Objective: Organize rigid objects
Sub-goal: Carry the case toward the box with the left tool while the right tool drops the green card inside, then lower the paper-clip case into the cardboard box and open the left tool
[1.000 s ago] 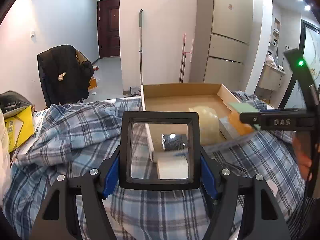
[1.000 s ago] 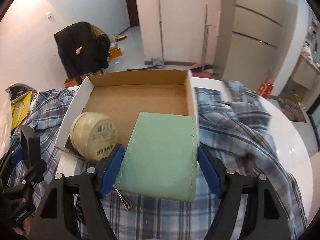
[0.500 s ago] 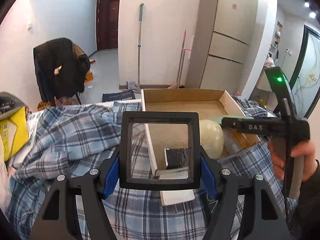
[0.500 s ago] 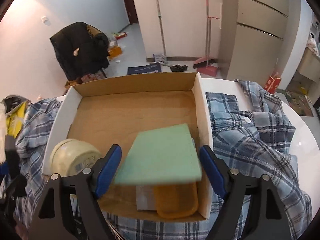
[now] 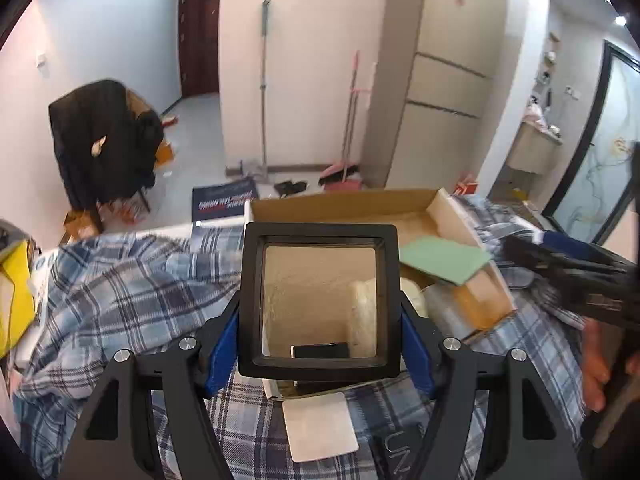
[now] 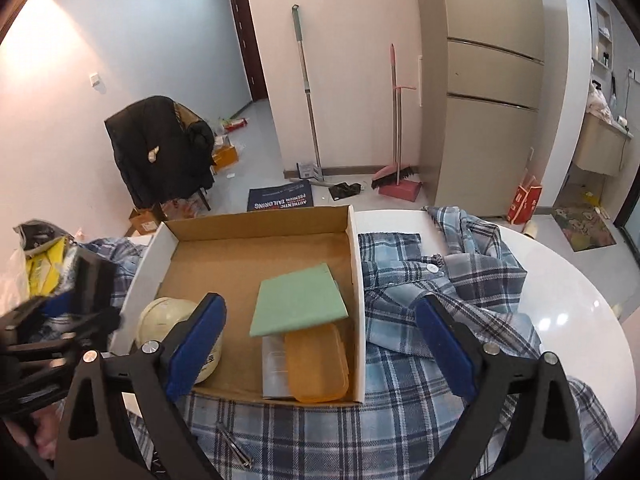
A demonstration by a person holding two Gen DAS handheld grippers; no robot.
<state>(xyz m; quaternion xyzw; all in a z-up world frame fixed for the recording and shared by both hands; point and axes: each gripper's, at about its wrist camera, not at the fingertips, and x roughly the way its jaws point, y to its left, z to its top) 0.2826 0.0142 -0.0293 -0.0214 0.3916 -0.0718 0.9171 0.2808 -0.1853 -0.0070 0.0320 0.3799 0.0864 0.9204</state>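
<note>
- Green pad (image 6: 298, 302) now lies in the cardboard box (image 6: 256, 226), right half. Its near edge rests tilted on the orange lidded container (image 6: 316, 364) and a clear case (image 6: 274, 364) beside it. A second ago it was pinched in the right gripper (image 6: 320, 344) over the near rim; half a second ago it was over the box.
- Right gripper: jaws opening, nothing between the pads, green pad lying free beyond them. That drop looks done.
- Cream round tin (image 6: 162, 322) sits in the box's near-left corner, same spot as before.
- Left gripper (image 5: 320, 344) pinches a black square frame with a clear pane (image 5: 319, 296), grip unchanged over the last second. It has come across toward the box; through the pane you now see box floor, the tin and a small dark item at the near wall.
- My read: frame goes in next. Free floor is the box's middle and far half; the near end is crowded.
- Risk: the green pad sits on a slope and may slide if bumped.
- Still outside: a white square card (image 5: 320, 426) on the plaid shirt (image 6: 440, 304) just near the box, and a metal tool (image 6: 236, 448) on the cloth nearer still.
- Shirt covers most of the white round table (image 6: 568, 292).
</note>
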